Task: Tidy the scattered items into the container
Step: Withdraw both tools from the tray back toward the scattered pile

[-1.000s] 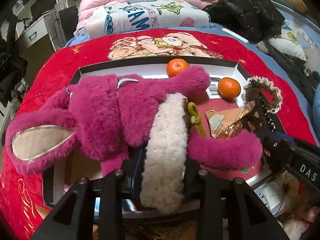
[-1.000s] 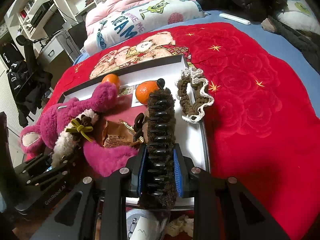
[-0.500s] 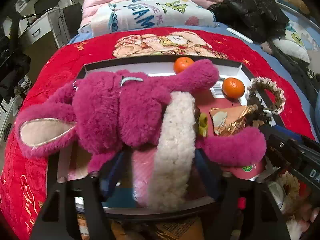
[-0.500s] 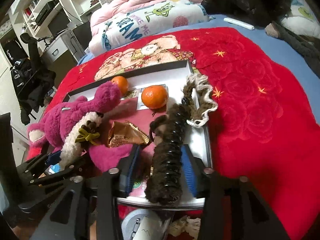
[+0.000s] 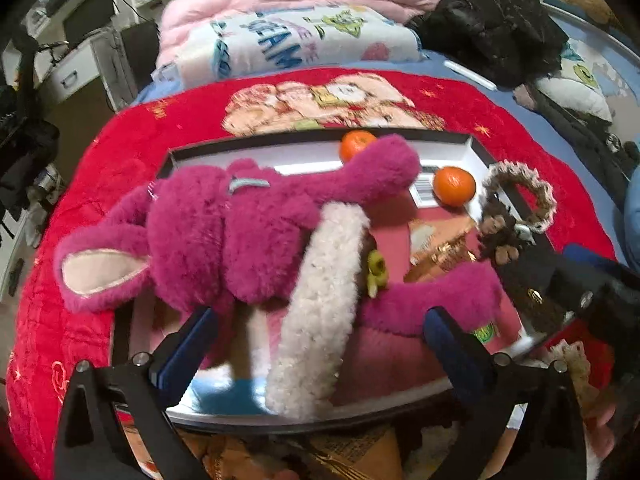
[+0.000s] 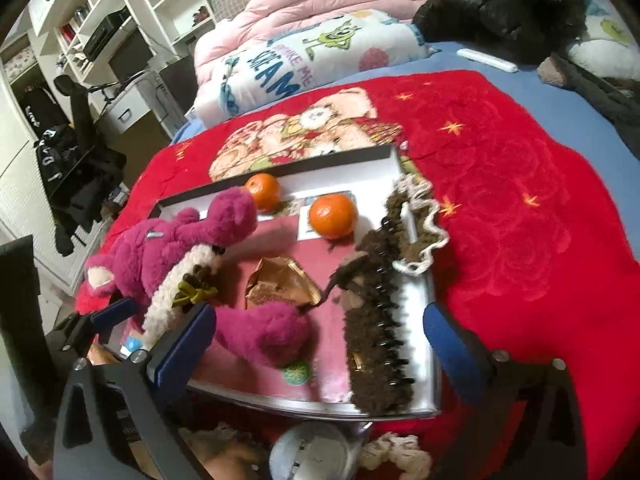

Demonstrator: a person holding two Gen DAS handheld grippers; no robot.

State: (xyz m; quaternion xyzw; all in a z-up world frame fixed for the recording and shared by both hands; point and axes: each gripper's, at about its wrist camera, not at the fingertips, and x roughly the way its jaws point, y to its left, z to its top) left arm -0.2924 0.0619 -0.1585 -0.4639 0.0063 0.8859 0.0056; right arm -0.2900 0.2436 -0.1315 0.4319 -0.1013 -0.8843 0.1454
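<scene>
Left gripper [image 5: 320, 328]: angled downward, jaws just spread wide; cream fluffy band [image 5: 320, 312] lies loose between, untouched.
Right gripper [image 6: 320, 328]: likewise just spread; brown hair claw [image 6: 376, 336] released (by tray's right edge).
Tray [image 6: 340, 164]: holds pink plush toy [image 5: 240, 232], two oranges [image 6: 333, 216] near far edge.

Both jaws had just been opening: the left hand-held gripper [image 5: 320, 332] and right hand-held gripper [image 6: 320, 328] stood spread wide, angled downward, gripping nothing.

Plush bear [image 5: 240, 236]: shaggy magenta fur. Wrapper [image 6: 280, 284] at its 3 o'clock: crinkled glossy foil. Blanket [image 6: 520, 220]: soft matt red fleece.
</scene>
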